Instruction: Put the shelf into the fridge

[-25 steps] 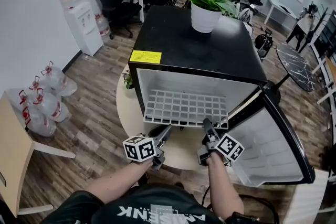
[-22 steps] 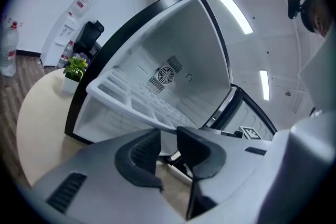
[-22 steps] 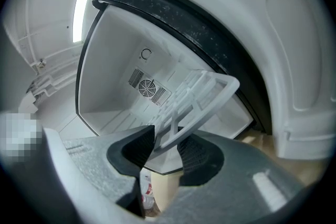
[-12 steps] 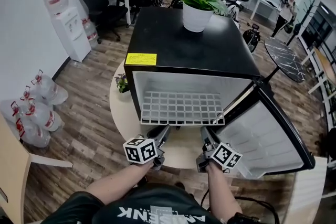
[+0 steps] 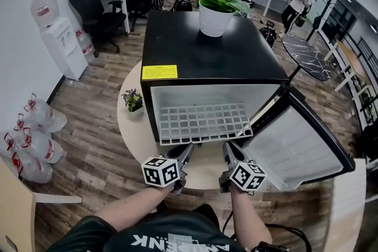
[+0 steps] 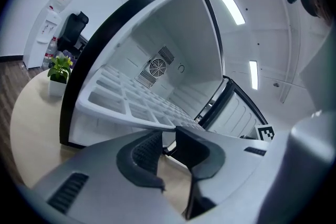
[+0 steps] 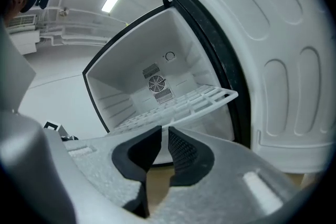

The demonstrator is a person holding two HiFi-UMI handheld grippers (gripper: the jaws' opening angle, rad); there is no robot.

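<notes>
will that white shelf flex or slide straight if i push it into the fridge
Probably stiff: the shelf is a moulded grid jutting from the fridge without sagging. Likely light, being mostly holes. Spanning wall to wall, it may jam if pushed unevenly.

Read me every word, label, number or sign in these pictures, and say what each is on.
Nothing reads clearly.
Yellow label on the fridge, above its opening: print too small to read.
Red label on the water dispenser: too blurred to read.
White print on the person's shirt: upside down, partly hidden, unreadable.
Cubes on the left gripper and right gripper: black-and-white square markers, no words.
</notes>
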